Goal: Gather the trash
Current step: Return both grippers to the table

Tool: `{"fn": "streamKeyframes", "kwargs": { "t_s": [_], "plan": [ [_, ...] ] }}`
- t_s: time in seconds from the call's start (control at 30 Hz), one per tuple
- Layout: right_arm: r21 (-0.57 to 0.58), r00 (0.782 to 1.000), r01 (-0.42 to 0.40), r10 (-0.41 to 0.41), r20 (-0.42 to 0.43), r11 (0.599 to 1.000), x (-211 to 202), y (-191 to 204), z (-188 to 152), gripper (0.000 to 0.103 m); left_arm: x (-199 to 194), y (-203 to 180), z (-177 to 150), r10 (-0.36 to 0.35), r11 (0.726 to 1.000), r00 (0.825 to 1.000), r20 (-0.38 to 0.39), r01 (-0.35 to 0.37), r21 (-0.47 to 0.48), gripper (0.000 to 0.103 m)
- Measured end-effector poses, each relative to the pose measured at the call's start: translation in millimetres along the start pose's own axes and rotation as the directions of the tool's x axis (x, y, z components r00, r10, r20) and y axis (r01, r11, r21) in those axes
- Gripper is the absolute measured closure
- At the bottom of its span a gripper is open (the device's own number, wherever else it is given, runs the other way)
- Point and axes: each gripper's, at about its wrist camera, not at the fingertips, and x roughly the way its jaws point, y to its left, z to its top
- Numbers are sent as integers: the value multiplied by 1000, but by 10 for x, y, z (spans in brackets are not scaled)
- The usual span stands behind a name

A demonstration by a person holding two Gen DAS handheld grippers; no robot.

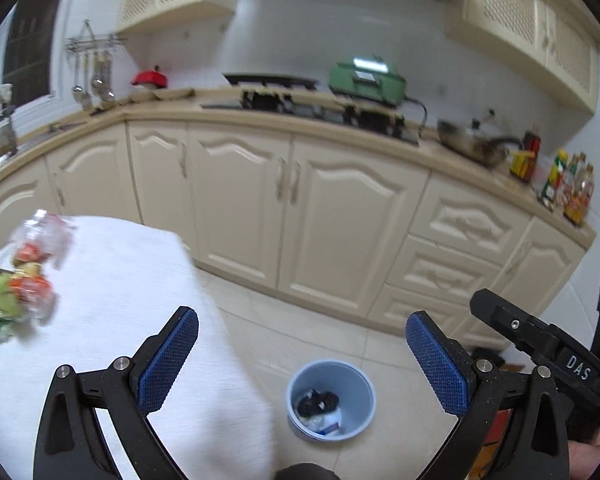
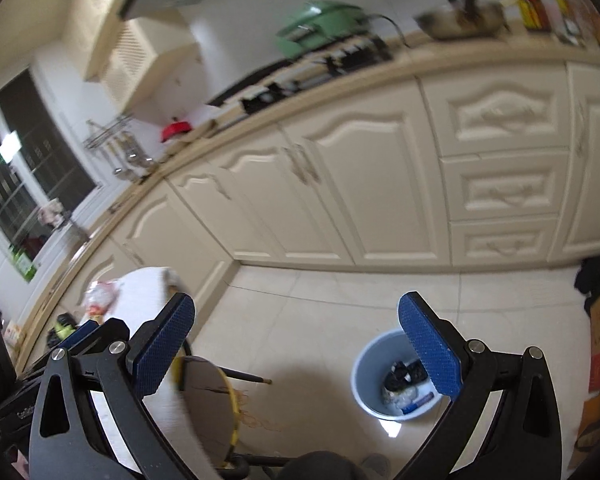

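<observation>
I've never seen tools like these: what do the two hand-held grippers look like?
Each hand-held gripper, left and right, has two black, curved, hollowed arms with silver bolts, ending in blue pads with a fine grid texture. One body bears white letters, DAS.

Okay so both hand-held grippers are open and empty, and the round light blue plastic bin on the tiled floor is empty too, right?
Not quite: the round light blue plastic bin already holds trash, dark crumpled pieces and wrappers, as the left wrist view shows. The left hand-held gripper and right hand-held gripper are open and empty.

One blue bin [image 1: 331,399], one white-covered table [image 1: 112,320], one green appliance [image 1: 366,80].
</observation>
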Motion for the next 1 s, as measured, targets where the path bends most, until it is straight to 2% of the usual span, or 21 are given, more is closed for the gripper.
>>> {"fn": "streamKeyframes", "kwargs": {
  "t_s": [0.13, 0.3, 0.57, 0.77, 1.0],
  "plan": [
    [-78, 999, -37, 39, 19, 996, -125, 484, 1, 0, -613, 340, -102, 45, 999, 996, 73, -43, -31, 1],
    [-189, 995, -79, 88, 39, 979, -240, 1165, -72, 0, -1176, 689, -289, 106, 993, 985, 133, -97, -73, 1],
    [-334, 979, -185, 205, 25, 924, -295, 2092, -336, 0, -2023, 1235, -693, 229, 968, 954, 195, -202, -149, 1],
    [-411, 967, -234, 253, -7, 881, -201, 2655, -539, 0, -2433, 1505, -1015, 318, 941, 924, 211, -281, -187, 1],
    [-478, 963, -262, 258, -77, 838, 98, 3077, -807, 0, -2561, 1738, -1192, 396, 908, 901, 178, -356, -222, 1]
  ]
}}
